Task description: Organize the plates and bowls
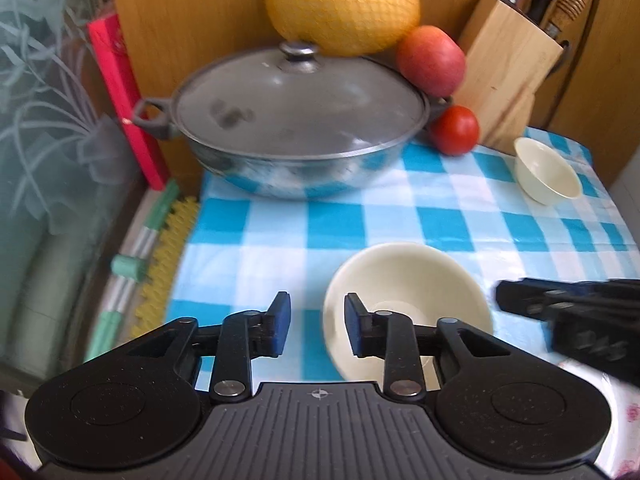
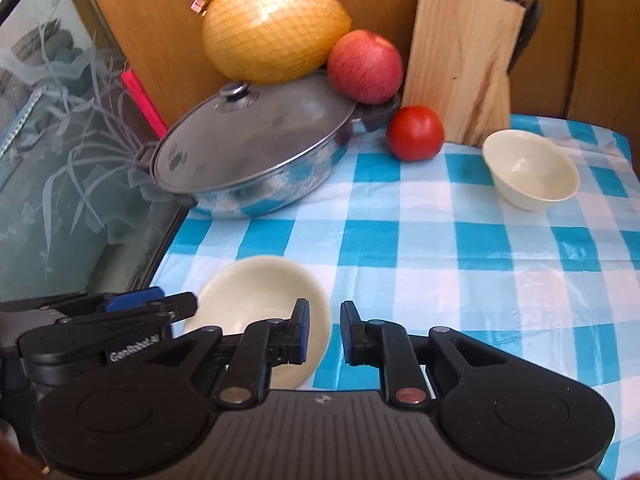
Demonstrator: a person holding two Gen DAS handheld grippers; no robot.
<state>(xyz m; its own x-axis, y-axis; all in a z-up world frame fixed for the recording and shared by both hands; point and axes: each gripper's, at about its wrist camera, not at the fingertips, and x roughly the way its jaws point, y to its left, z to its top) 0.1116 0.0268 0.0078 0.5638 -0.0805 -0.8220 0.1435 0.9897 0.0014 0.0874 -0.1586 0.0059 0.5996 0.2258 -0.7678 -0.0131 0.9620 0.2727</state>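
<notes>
A large cream bowl (image 1: pixel 408 280) (image 2: pixel 260 292) sits on the blue checked cloth near the front. My left gripper (image 1: pixel 316 324) is open with its jaws astride the bowl's left rim, not closed on it. My right gripper (image 2: pixel 324 332) is open with its jaws astride the same bowl's right rim. A smaller cream bowl (image 1: pixel 546 170) (image 2: pixel 530 168) stands at the back right by the knife block. Each gripper shows in the other's view, the right one (image 1: pixel 560 304) and the left one (image 2: pixel 132 308).
A lidded steel pan (image 1: pixel 296 124) (image 2: pixel 256 148) stands at the back left, with a netted pomelo (image 1: pixel 344 4) (image 2: pixel 272 28) and an apple (image 1: pixel 432 60) (image 2: pixel 364 66) on it. A tomato (image 1: pixel 456 130) (image 2: pixel 416 132) and a wooden knife block (image 1: pixel 512 68) (image 2: pixel 460 68) stand behind. Glass panel at left.
</notes>
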